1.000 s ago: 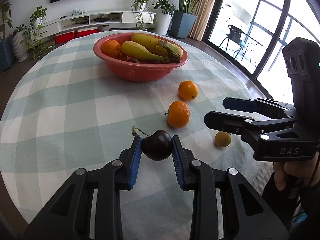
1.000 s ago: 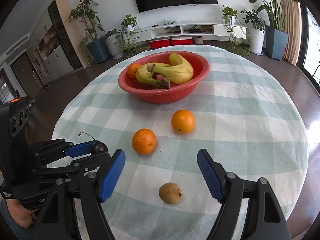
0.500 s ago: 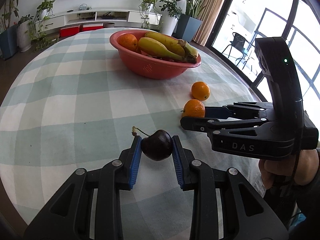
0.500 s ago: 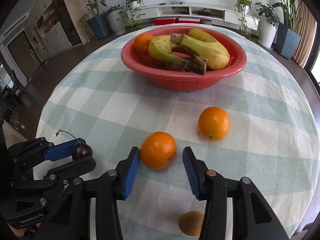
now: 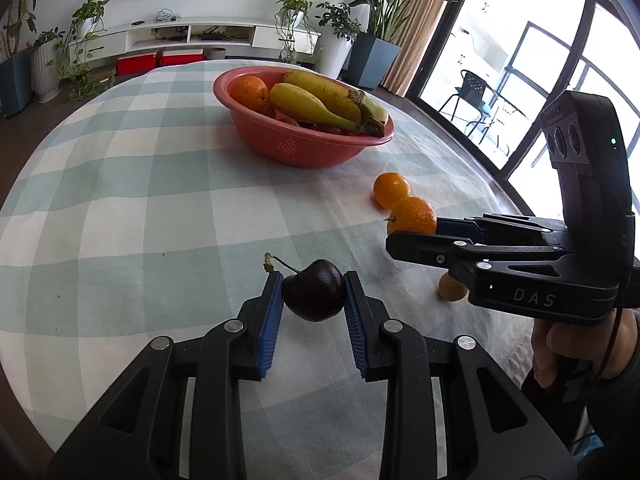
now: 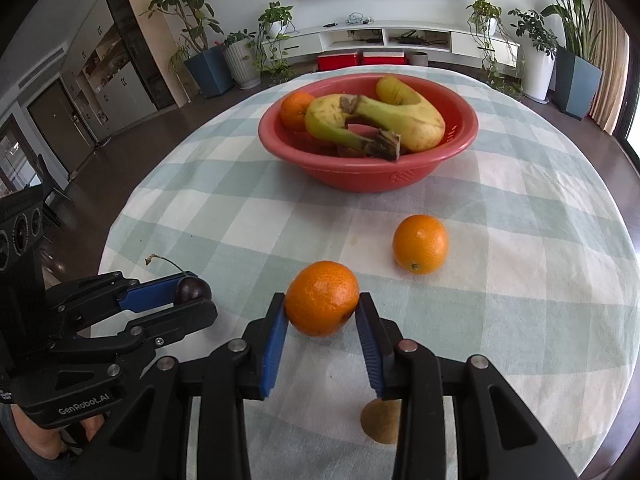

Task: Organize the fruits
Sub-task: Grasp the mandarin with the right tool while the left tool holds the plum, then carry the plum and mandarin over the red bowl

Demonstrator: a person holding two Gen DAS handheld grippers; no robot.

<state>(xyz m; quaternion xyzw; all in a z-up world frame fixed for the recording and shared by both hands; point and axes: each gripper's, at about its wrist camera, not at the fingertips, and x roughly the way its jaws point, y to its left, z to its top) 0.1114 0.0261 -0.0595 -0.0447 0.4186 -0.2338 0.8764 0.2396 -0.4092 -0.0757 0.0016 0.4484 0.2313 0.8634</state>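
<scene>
Fruits lay split: left tool (image 5: 314, 294) clamped a cherry (image 5: 315, 290), right tool (image 6: 322, 308) was closing around an orange (image 6: 322, 297) at bowl's (image 6: 360, 178) six o'clock, which could squirt free if pinched off-centre.

A dark stemmed cherry (image 5: 315, 290) and a dimpled orange (image 6: 322, 298) are each held between blue jaws.

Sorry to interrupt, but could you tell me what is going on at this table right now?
A person is sorting fruit with a handheld gripper in each hand. The left gripper is shut on a dark cherry. The right gripper is closing around an orange, its pads at the fruit's sides. Another orange and a small brown fruit lie loose on the checked tablecloth. The red bowl already holds bananas and one orange.
</scene>
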